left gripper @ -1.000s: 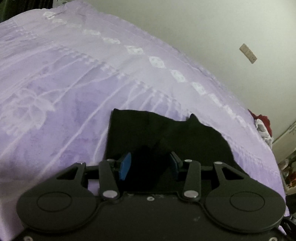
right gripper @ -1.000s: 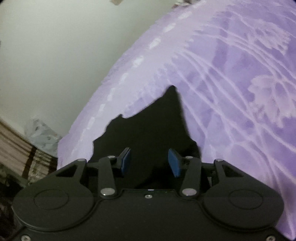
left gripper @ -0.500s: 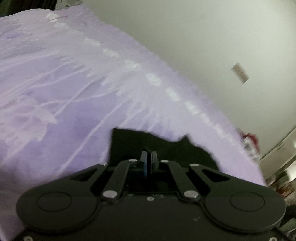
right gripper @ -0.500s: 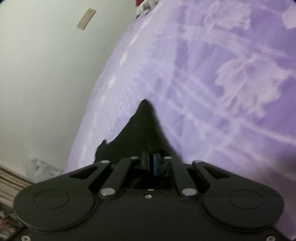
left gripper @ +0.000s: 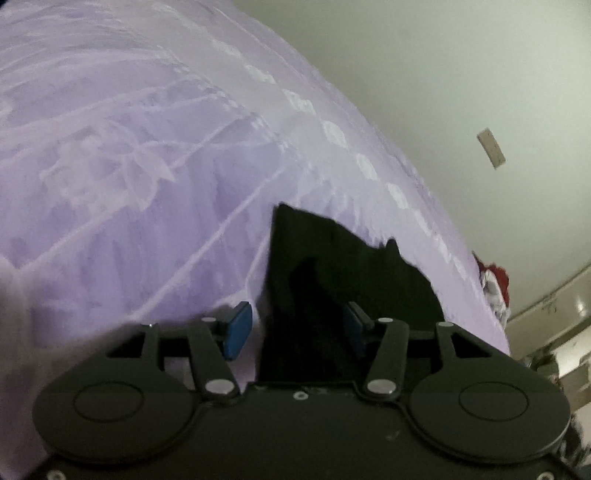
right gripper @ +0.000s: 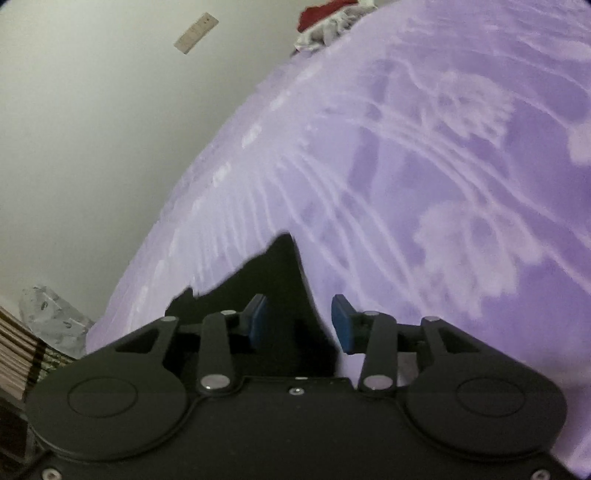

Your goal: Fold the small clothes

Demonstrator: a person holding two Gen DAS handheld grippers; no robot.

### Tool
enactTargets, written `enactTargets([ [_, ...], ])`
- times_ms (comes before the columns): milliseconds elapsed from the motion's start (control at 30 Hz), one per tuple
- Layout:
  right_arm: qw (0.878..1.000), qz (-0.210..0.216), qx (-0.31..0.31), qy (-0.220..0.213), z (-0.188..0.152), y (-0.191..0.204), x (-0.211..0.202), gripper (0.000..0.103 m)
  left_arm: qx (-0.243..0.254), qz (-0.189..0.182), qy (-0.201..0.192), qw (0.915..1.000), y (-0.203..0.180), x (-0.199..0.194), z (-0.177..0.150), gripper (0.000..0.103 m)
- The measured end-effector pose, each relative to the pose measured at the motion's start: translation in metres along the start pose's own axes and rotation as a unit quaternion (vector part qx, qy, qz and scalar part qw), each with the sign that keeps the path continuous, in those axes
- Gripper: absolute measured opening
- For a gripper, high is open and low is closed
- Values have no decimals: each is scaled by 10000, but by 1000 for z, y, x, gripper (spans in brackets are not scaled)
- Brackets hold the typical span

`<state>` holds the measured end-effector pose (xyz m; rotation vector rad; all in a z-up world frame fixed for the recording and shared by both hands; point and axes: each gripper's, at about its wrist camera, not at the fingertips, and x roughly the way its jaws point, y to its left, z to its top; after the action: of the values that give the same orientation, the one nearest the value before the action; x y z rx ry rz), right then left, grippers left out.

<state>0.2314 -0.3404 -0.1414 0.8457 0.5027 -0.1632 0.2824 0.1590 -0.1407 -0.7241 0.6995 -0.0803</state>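
Note:
A small black garment [left gripper: 332, 258] lies flat on the purple flowered bedsheet [left gripper: 147, 184]. My left gripper [left gripper: 295, 328] sits low over its near edge. Its jaws are opening, and the cloth's left edge runs between the blue pads [left gripper: 238, 330] without either pad pressing it. In the right wrist view the same black garment [right gripper: 273, 280] rises to a point on the bedsheet [right gripper: 443, 147]. My right gripper [right gripper: 299, 323] is over the near right edge, jaws opening. Cloth lies between its pads [right gripper: 341, 325], loose and untouched.
A pale wall runs along the bed's far side, with a small plate [left gripper: 491, 147] on it. A red and white pile of clothes [left gripper: 493, 284] [right gripper: 325, 22] sits at the bed's end. A grey patterned bag [right gripper: 48, 314] and a striped stack [right gripper: 18, 358] lie beside the bed.
Both grippers were open, shut on the black cloth half a second ago, and have opened again. Both slid sideways; the left now straddles the garment's left edge.

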Motion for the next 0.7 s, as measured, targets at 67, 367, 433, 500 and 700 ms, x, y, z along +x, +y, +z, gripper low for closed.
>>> enactTargets([
  [67,9999,-68,-63,53,8,3,16,34,61,54,8,10000,-4,5,-2,51],
  [367,9968,-364,-509,489,22,20,77,35,450,285,-198,9984,-22,-1,-10,35],
  [433,9967,-374,-527,492,21,20,79,36,457,275,-250,9983,-25,-4,-11,35],
  [500,9966,-361,-562,485,19,21,80,36,406,175,-128,9989,-26,-1,-12,32],
  [700,9949,-359,-771,542,14,28,84,36,441,275,47,9986,-28,14,-14,4],
])
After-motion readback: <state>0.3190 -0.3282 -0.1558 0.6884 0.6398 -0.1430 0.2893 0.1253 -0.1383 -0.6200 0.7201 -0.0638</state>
